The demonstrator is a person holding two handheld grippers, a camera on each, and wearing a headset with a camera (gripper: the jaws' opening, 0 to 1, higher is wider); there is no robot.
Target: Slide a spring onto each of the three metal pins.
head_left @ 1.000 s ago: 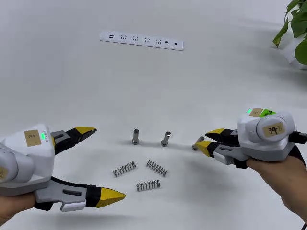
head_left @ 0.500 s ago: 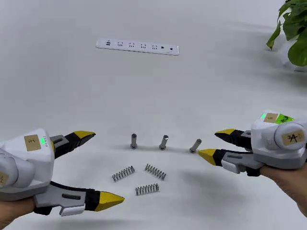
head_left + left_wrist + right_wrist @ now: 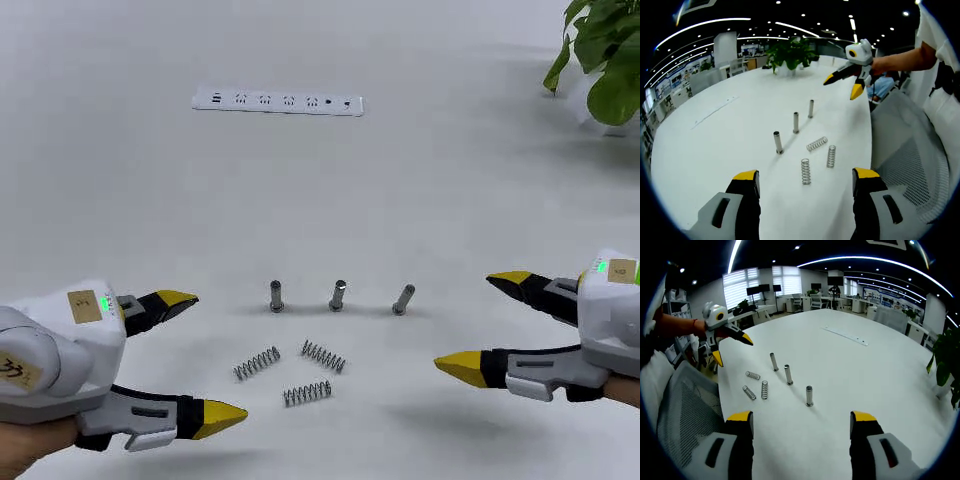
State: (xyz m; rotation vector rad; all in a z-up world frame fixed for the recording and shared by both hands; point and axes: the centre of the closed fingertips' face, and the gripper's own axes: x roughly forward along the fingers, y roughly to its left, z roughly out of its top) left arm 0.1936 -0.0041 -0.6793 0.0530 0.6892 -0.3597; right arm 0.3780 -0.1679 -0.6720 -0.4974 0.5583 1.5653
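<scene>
Holding low at the left of the head view, the left gripper (image 3: 210, 354) had barely shifted vs. a sec earlier, its yellow-tipped tongs spread wide w/ nothing btwn them. Just right of it, three springs lay flat on the white table (image 3: 450, 180): the left spring (image 3: 257, 363), the near spring (image 3: 307, 394) and the right spring (image 3: 323, 356), close together but apart, none yet picked up. Behind them the left pin (image 3: 276, 296), middle pin (image 3: 338, 295) and right pin (image 3: 403, 299) stood in a row, all bare, the right one leaning a little. The real change was on the right: the right gripper (image 3: 471, 322), whose tips had sat right beside the right pin a sec before, had pulled back toward the table edge, now well apart from that pin, and its tongs had opened wider, empty. In the left gripper view it hung in the air beyond the far end of the pin row. Judged from that retreat, the pins were left standing free and the threading itself hadn't started; 0 of 3 springs on. Next move prob. a reach for a spring, though which hand would go was anyone's guess. A power strip (image 3: 277, 101) lay far back, a plant (image 3: 595, 60) at top right.
</scene>
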